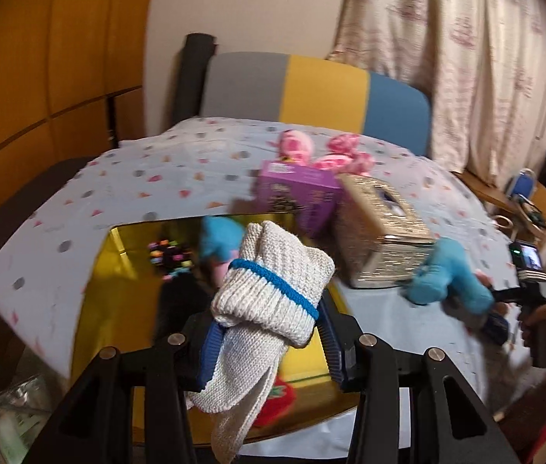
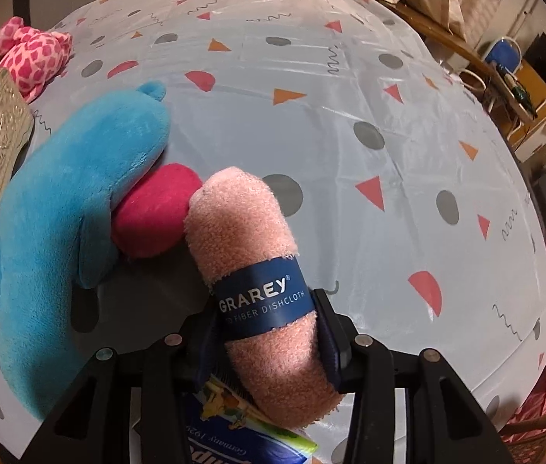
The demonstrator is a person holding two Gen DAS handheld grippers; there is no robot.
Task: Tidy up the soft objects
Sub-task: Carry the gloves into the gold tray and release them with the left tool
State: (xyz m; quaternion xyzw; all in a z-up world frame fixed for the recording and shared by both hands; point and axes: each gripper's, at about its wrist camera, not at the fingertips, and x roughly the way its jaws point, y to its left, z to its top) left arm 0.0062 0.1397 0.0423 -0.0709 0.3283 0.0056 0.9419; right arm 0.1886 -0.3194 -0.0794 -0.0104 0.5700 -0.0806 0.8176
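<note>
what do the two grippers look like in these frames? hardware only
Both match: left gripper and right gripper have black angular linkage arms with triangular cutouts and round silver pivot bolts. The jaws carry blue ribbed pads. No cables or markings show. In the left view, the right unit has a black handle with a small lit screen.

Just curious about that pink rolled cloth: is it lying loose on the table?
No, the pink cloth sits clamped between the right gripper fingers, raised above the table.
</note>
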